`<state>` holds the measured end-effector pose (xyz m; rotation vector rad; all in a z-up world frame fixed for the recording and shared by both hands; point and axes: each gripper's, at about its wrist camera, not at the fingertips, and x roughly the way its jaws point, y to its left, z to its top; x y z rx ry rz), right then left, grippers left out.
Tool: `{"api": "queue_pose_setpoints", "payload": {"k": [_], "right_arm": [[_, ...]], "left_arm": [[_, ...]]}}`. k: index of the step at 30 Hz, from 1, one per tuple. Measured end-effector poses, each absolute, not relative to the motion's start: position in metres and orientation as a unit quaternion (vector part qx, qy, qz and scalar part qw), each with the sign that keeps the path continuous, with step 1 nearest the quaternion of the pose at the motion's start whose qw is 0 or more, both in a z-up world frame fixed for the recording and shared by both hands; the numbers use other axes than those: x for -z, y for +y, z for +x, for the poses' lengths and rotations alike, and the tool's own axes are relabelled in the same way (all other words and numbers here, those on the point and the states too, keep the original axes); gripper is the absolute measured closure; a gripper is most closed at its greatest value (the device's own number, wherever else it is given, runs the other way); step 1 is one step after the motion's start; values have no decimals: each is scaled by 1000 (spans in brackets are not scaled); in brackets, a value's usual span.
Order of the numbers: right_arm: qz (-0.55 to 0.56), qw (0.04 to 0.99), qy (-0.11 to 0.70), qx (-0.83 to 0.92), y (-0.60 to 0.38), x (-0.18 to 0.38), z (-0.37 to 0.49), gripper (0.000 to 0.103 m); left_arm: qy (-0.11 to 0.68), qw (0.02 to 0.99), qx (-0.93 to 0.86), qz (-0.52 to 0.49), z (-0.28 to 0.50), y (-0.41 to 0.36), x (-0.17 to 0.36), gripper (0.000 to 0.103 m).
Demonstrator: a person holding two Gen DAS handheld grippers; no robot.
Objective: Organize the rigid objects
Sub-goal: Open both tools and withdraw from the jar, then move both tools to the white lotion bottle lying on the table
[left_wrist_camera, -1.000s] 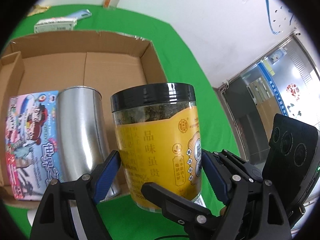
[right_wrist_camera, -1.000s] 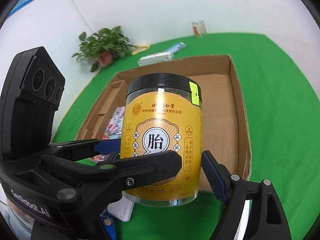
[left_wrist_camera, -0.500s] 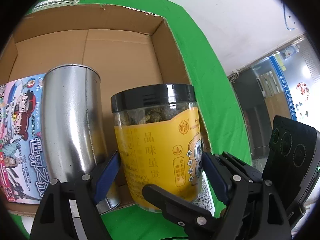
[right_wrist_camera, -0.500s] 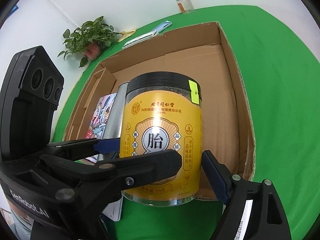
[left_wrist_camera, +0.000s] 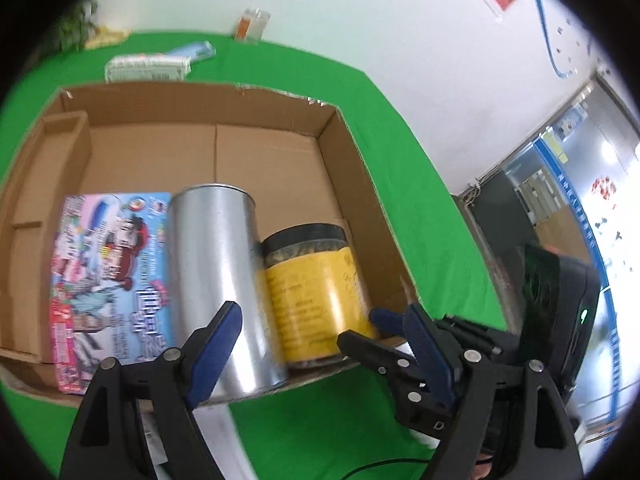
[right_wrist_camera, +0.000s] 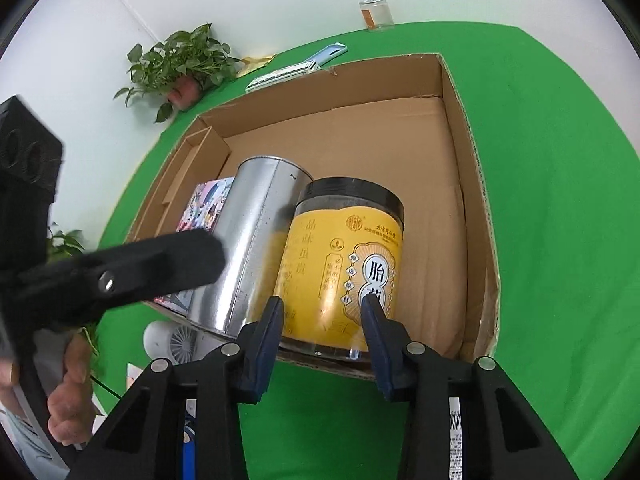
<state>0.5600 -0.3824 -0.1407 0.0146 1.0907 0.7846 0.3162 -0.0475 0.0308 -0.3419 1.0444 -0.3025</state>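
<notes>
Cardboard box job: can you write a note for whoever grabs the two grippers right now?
Left gripper: open, empty, in front of the silver can.
Right gripper: jaws closing, nothing between them, just short of the yellow jar.
Done: the picture box, silver can and yellow jar stand side by side along the near wall of the cardboard box.
Left: probably the white packet, blue pack and glass jar, all outside beyond the box.
</notes>
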Motion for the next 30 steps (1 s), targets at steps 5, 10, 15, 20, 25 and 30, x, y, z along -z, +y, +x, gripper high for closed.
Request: {"api": "queue_pose_setpoints", "payload": {"k": [5,10,15,20,25,30], "right_arm": [[13,782,460,-420,-390,131,529,36],[-28,875,372,-308,-420,123,477,13],[-42,894,339,-291,-429,128,434,72],[-37,904,330,-271,-441,128,408,27],[-45,920,285,-265,-452,115,391,1],[-41,915,286,-283,-458,111,386,1]], "left_arm": [[414,900,95,-99,270,-40,-54,19],[333,943,1,-11,220,-40,-59,12],[343,939,10,-35,195,-37,-44,82],[374,926,17,-56,197,-51,-40,93],[367,928,-30,-52,190,-60,-38,9],[360,932,-26,-39,183,-65,-39,9]]}}
